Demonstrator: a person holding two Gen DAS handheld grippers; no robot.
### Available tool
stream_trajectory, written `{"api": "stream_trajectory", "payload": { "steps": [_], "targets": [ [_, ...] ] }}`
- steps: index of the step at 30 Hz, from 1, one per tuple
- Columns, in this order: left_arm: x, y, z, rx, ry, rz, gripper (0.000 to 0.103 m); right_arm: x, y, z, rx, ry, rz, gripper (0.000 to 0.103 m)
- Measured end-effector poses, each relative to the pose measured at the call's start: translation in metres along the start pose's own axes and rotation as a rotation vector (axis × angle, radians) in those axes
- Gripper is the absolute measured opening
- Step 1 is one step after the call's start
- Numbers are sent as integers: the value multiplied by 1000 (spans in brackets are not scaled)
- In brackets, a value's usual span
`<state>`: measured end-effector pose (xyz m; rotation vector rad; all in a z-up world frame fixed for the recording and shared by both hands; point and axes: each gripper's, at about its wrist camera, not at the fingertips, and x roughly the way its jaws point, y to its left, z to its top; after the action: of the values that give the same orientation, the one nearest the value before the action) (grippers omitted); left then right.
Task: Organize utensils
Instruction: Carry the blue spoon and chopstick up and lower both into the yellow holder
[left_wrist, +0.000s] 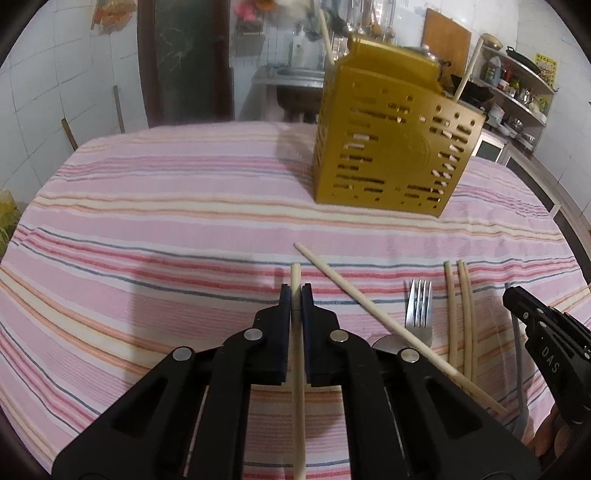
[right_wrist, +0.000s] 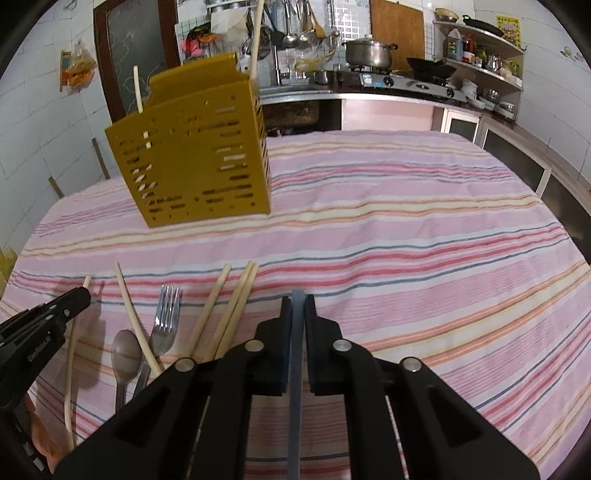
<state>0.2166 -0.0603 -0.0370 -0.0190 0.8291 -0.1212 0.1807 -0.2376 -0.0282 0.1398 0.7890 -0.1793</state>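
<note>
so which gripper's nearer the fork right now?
Hard to call. The fork lies between them: the left gripper, shut on a chopstick, sits to its left, and the right gripper, shut on a thin grey utensil handle, to its right.

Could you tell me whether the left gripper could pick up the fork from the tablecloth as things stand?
Probably not yet. The left gripper is already shut on a chopstick, so it has no free grip. The fork itself lies uncovered on the tablecloth, with another chopstick close beside it.
</note>
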Motion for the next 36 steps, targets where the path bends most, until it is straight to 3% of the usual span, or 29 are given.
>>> {"api": "stream_trajectory", "payload": {
  "steps": [8, 16, 22, 28, 36],
  "targets": [
    [-36, 9, 6, -3, -104, -12, 4, -28, 4, 8, -36, -139, -4, 7],
    [-95, 17, 6, 14, -310, -4, 4, -76, 3, 13, -51, -355, 32, 7],
    [-126, 21, 0, -5, -428, -11, 5, -92, 5, 7, -59, -456, 32, 7],
    [-143, 22, -5, 1, -494, -3, 5, -98, 1, 2, -51, -510, 33, 7],
    [-151, 13, -11, 61, -544, 33, 4, -97, 1, 0, -55, -507, 34, 7]
  ]
}}
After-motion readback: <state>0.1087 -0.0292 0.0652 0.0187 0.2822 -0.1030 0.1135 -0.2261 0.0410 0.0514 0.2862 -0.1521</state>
